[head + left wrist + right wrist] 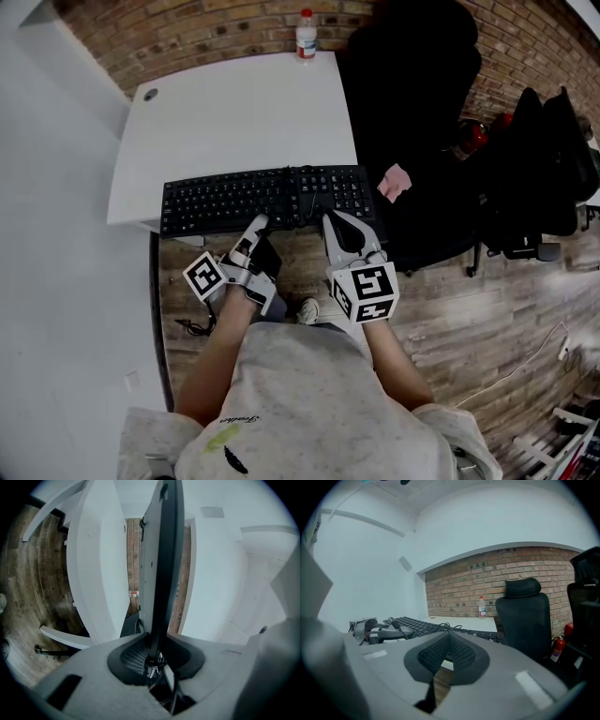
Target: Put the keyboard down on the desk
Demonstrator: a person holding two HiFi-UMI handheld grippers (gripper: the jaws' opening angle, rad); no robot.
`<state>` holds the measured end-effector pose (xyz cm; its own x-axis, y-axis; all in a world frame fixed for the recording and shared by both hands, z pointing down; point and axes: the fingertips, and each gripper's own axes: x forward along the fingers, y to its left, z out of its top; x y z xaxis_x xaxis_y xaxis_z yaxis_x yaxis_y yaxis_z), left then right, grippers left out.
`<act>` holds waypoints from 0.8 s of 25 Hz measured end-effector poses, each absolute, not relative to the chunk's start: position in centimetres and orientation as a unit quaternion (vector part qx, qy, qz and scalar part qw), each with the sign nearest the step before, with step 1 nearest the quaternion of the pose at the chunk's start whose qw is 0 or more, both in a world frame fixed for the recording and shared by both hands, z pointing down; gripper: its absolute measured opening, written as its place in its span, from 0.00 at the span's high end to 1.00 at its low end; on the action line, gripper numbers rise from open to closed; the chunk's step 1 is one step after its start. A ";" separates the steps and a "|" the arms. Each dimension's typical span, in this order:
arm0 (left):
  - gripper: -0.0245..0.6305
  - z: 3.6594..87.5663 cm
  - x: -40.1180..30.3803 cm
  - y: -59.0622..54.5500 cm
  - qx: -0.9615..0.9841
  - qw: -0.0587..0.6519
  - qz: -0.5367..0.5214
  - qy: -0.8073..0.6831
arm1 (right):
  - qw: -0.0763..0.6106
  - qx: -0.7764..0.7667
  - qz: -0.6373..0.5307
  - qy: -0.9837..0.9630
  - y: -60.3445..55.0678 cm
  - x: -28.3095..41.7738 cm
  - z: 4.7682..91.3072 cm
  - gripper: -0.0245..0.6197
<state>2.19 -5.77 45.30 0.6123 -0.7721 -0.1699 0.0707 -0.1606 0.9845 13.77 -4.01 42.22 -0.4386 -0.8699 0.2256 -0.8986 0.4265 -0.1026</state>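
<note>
Keyboard at the desk's front edge, pinched in my left claw.

I see the black keyboard lying along the front edge of the white desk, its right end reaching past the desk's corner; I cannot tell whether it rests on the top. My left gripper pinches its near edge, the board standing edge-on between the pads. My right gripper sits at that edge further right, pads pressed together on nothing. A bottle stands at the desk's far edge, and a black chair is to the right.
</note>
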 end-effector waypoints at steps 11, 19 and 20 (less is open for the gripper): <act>0.84 46.3 1.5 -13.8 0.663 0.602 -0.363 -0.258 | 0.087 0.524 0.103 -0.841 -11.7 13.4 42.7 0.95; 0.84 47.0 -0.4 -22.4 0.653 0.616 -0.360 -0.254 | 0.103 0.533 0.113 -0.832 -19.9 11.3 43.1 0.95; 0.84 47.2 -0.7 -23.4 0.652 0.618 -0.359 -0.255 | 0.105 0.534 0.115 -0.831 -21.0 11.0 43.2 0.95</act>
